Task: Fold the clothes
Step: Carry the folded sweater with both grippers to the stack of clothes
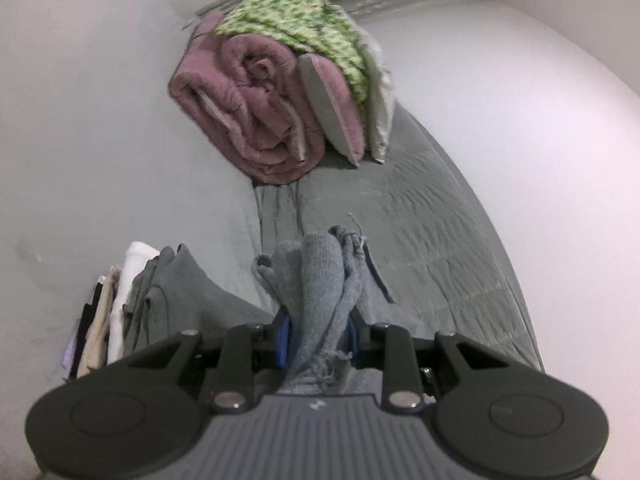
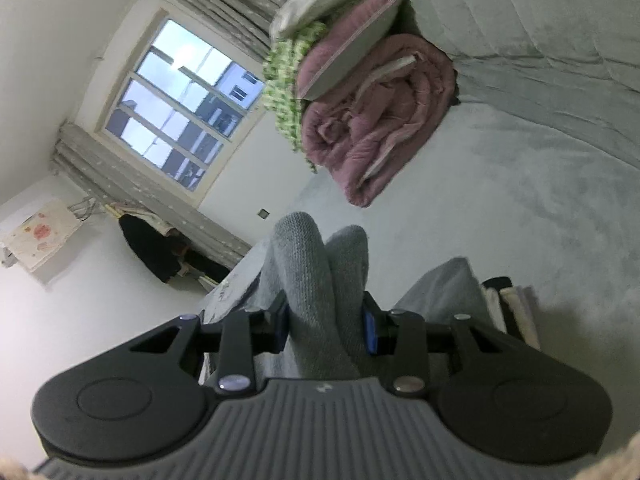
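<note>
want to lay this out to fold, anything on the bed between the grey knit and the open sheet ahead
Nothing visible. The grey knit garment is gripped in both hand-held grippers; the grey-green bedsheet ahead lies bare. The pink quilt sits farther back.

Coarse grey knit garment [image 1: 320,280], frayed
</note>
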Available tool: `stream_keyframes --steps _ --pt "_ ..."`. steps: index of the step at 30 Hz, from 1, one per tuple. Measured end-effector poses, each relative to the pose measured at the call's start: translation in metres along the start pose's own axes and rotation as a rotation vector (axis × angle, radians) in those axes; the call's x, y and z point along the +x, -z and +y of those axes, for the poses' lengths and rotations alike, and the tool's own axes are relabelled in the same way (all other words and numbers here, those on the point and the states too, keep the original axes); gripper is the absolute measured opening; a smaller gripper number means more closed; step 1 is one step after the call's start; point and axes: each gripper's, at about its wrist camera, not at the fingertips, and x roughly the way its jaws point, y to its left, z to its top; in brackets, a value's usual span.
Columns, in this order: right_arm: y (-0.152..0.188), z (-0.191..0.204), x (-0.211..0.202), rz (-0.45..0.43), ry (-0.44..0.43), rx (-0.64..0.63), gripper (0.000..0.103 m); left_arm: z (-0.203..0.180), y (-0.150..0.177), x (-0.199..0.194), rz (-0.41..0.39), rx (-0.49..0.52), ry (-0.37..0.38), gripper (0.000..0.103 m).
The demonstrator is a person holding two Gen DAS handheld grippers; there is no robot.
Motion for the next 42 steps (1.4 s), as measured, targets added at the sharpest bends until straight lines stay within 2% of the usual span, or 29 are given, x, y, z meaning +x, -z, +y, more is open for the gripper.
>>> stream_keyframes --steps 4,8,11,13,21,26,31,37,39,42 --pt "-0.007 -0.031 0.028 0.016 0.022 0.038 0.039 0.029 -0.004 0.028 0.004 -0.044 -0.063 0.028" --pt "-0.005 -0.061 0.046 -0.018 0.038 0.071 0.041 0.047 -0.006 0.043 0.002 -0.009 -0.124 0.031" --pt "0.0 -0.073 0.045 -0.053 0.027 0.077 0.049 0.05 -0.005 0.046 -0.011 0.036 -0.137 0.035" --pt "0.003 -0.072 0.041 -0.072 0.041 0.036 0.054 0.047 -0.006 0.044 -0.023 0.064 -0.135 0.036" --pt "-0.002 -0.038 0.014 -0.198 0.065 -0.138 0.054 0.025 -0.014 0.015 -0.175 0.172 -0.118 0.038" --pt "0.01 -0.024 0.008 -0.229 0.089 -0.253 0.054 0.021 -0.008 0.012 -0.149 0.215 -0.098 0.037" --pt "0.023 -0.034 0.014 -0.189 0.147 -0.282 0.054 0.021 0.006 0.017 -0.118 0.304 -0.22 0.037" --pt "0.027 -0.03 -0.006 -0.214 0.141 -0.242 0.054 0.0 0.011 -0.002 -0.119 0.39 -0.277 0.039" --pt "0.03 -0.022 -0.014 -0.222 0.147 -0.254 0.054 -0.009 0.015 -0.01 -0.113 0.429 -0.302 0.044" --pt "0.039 -0.005 -0.026 -0.218 0.155 -0.291 0.061 -0.02 0.023 -0.023 -0.099 0.478 -0.338 0.058"
